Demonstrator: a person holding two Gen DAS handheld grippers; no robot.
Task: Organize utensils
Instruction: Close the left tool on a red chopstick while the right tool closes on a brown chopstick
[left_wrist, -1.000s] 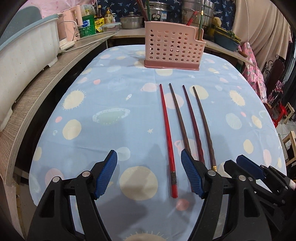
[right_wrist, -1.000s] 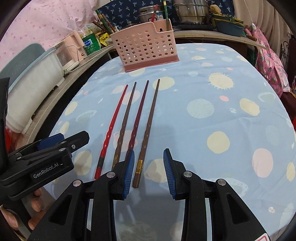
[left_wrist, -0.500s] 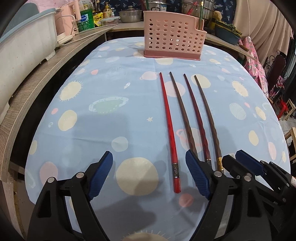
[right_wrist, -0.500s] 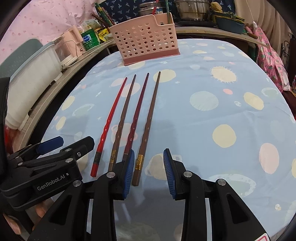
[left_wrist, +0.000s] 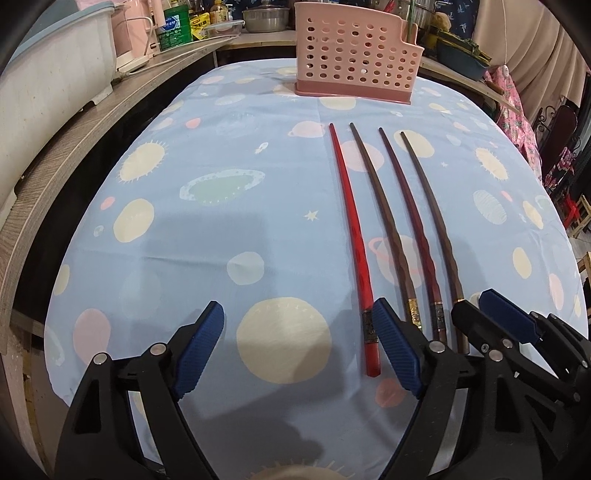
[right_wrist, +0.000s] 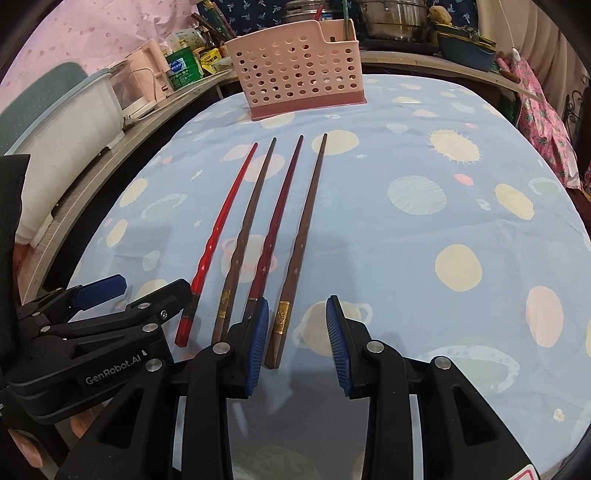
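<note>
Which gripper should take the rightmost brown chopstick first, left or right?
Right. The right gripper is open with the brown chopstick's handle end already between its pads. The left gripper is open too, nearer the red chopstick, whose end lies between its pads.

text: "GenRobot.AI" | on: black plastic left gripper (right_wrist: 99, 295) body, white lettering | green can (right_wrist: 180, 70) label on side counter: unreadable
</note>
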